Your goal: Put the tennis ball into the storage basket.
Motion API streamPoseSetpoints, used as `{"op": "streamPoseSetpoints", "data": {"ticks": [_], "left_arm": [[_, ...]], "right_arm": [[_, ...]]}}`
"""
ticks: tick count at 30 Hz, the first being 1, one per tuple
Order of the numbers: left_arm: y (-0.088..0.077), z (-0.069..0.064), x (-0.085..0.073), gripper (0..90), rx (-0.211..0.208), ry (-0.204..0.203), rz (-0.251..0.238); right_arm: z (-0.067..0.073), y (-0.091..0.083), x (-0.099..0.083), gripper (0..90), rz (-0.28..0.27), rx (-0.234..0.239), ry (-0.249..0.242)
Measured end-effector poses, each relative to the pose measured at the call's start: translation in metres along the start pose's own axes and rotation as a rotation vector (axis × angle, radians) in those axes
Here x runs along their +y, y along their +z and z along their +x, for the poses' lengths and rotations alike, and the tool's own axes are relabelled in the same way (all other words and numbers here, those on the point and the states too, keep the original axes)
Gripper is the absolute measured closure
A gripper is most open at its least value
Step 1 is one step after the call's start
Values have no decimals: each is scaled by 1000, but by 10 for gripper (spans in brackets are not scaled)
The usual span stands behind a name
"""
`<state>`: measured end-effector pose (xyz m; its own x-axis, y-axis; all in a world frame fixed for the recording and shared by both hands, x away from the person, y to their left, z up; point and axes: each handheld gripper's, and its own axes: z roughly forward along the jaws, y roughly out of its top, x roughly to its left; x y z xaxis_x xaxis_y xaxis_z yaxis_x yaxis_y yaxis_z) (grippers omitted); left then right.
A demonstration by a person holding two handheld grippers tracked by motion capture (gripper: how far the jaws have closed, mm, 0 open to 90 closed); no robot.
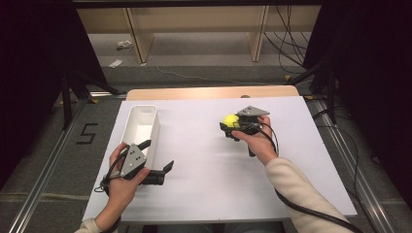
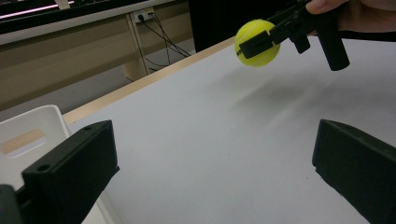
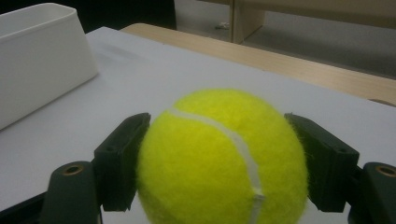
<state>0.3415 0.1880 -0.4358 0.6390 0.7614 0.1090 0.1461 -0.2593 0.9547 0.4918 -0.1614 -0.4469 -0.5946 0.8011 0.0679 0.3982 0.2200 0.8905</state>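
Note:
A yellow tennis ball (image 1: pixel 231 120) is held off the white table between the jaws of my right gripper (image 1: pixel 230 123), which is shut on it at the table's centre right. In the right gripper view the tennis ball (image 3: pixel 222 158) sits squeezed between both black jaws. From the left gripper view the tennis ball (image 2: pixel 256 42) hangs above the table, with its shadow below. My left gripper (image 1: pixel 156 155) stands open near the front left, beside a white bin (image 1: pixel 140 127), with nothing between its jaws.
The white bin (image 3: pixel 37 56) is long and narrow and lies along the table's left side. A wooden table edge (image 1: pixel 212 92) runs along the back. Shelving and cables stand on the floor beyond the table.

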Motion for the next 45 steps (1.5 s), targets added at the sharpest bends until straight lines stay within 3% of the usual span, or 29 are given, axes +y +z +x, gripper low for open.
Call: {"op": "streamPoseSetpoints", "data": {"ticks": [45], "left_arm": [[0, 0, 0, 0, 0, -1, -1]], "right_arm": [[11, -7, 10, 264, -22, 23, -13]]}}
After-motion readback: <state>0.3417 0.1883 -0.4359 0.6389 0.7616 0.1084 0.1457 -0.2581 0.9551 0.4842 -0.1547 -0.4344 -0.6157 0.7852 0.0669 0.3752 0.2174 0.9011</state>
